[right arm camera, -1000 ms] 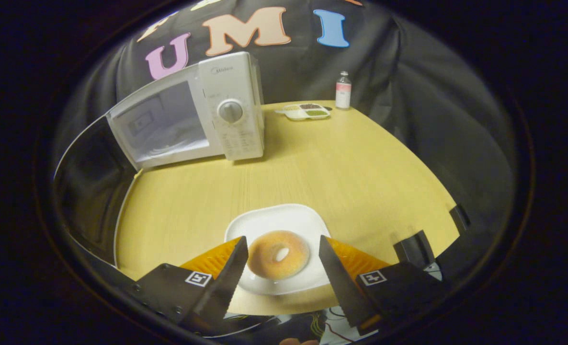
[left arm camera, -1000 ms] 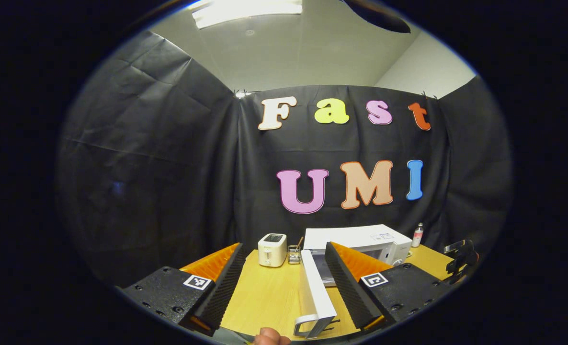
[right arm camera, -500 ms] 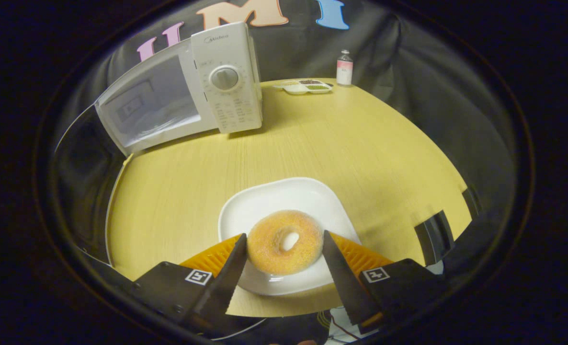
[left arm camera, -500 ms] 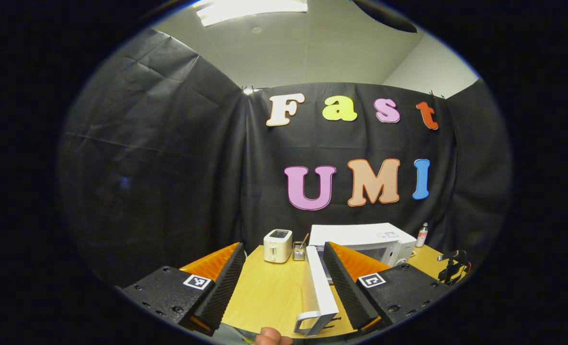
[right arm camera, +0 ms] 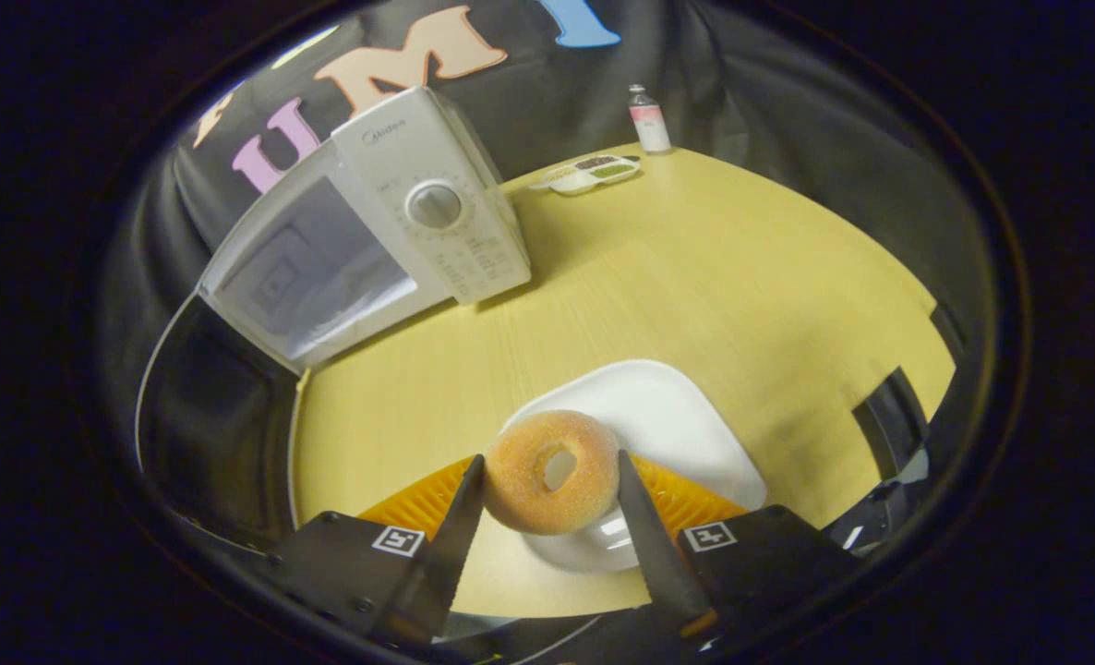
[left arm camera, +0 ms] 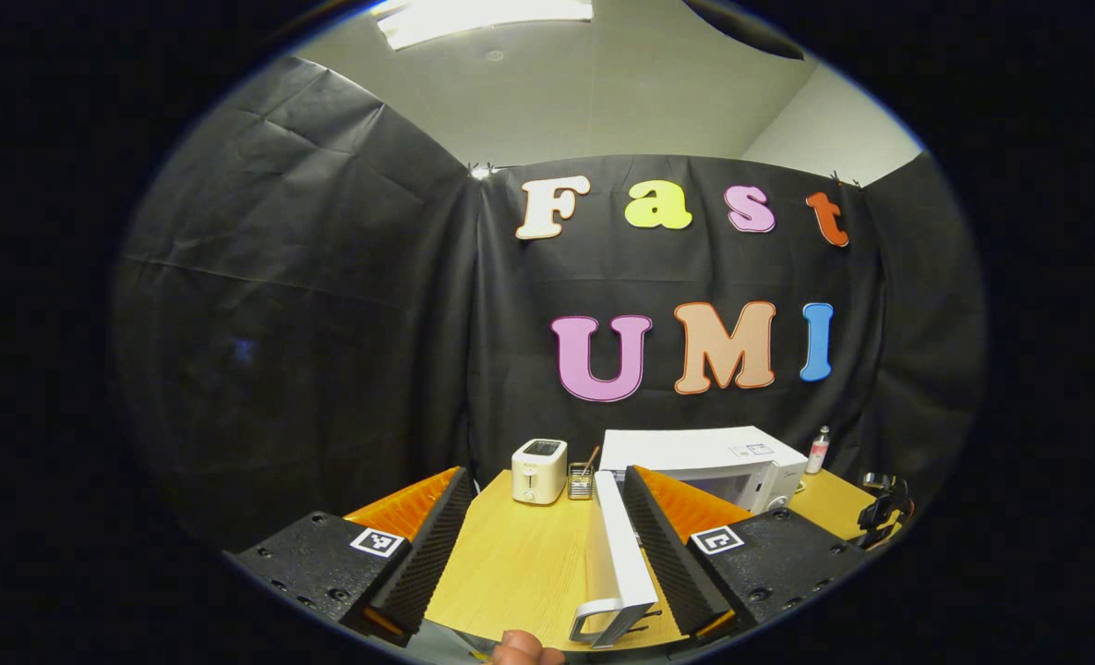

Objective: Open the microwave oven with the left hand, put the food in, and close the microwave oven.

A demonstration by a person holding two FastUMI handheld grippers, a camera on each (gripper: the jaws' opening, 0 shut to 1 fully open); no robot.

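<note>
My right claw (right arm camera: 547, 503) pinches the sugary ring doughnut (right arm camera: 552, 471) over the square white plate (right arm camera: 686, 434); my left claw (left arm camera: 547, 526) gapes empty beside the microwave (left arm camera: 704, 457) door (left arm camera: 614, 554).

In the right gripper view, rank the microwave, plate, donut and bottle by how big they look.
1. Microwave: largest.
2. Plate.
3. Donut: close to the camera, so it looks large.
4. Bottle: smallest, but it stands far back on the table, so its true size is unsure.
</note>
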